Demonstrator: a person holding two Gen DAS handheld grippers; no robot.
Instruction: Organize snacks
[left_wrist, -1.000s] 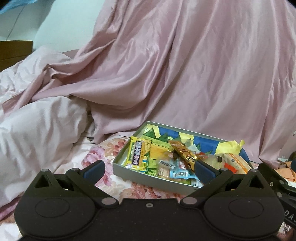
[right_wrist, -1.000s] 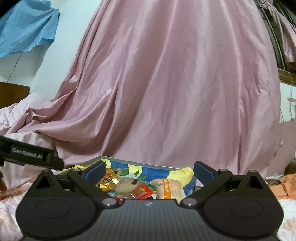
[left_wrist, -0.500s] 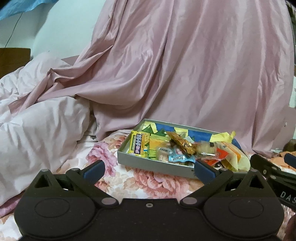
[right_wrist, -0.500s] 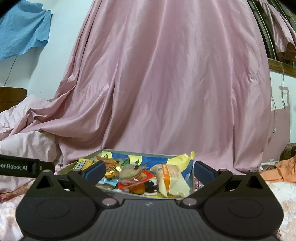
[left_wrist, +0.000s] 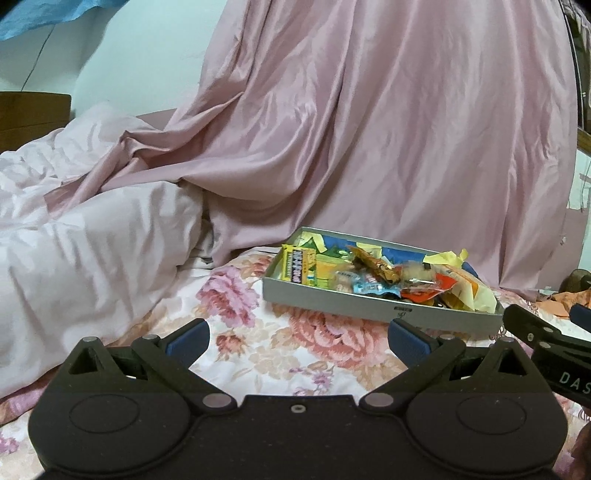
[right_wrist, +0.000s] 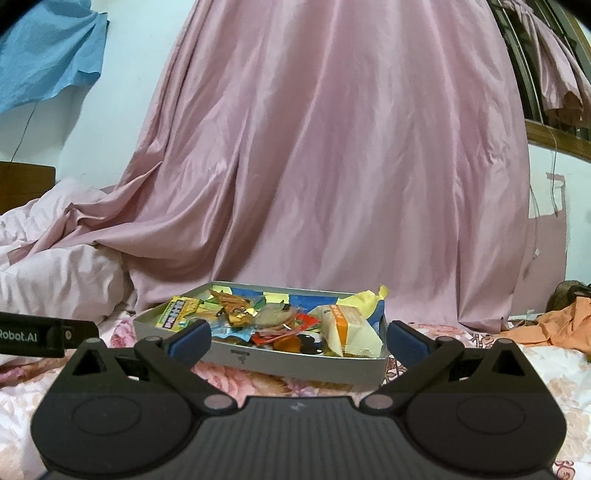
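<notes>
Hovering wide open and empty, the left gripper (left_wrist: 297, 341) and right gripper (right_wrist: 298, 338) face the bed. Ahead of the right one sits the snack tray (right_wrist: 295, 363), to the right of the left one.

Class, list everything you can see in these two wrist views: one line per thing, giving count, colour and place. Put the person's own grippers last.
Snack tray: one, grey, on the floral bedsheet.
Snack packets: several, mixed colours, piled in the tray; exact count unclear.
Yellow candy box: one, yellow, tray's left end.
Cream packet with orange stripe: one, tray's right end.
Floral bedsheet: one, white with pink flowers, under the tray.
Pink curtain: one, behind the tray.
Pale quilt: one, left.
Blue cloth: one, upper left wall.
Orange cloth: one, far right.
Left gripper: black, blue pads, open, empty.
Right gripper: black, blue pads, open, empty.
</notes>
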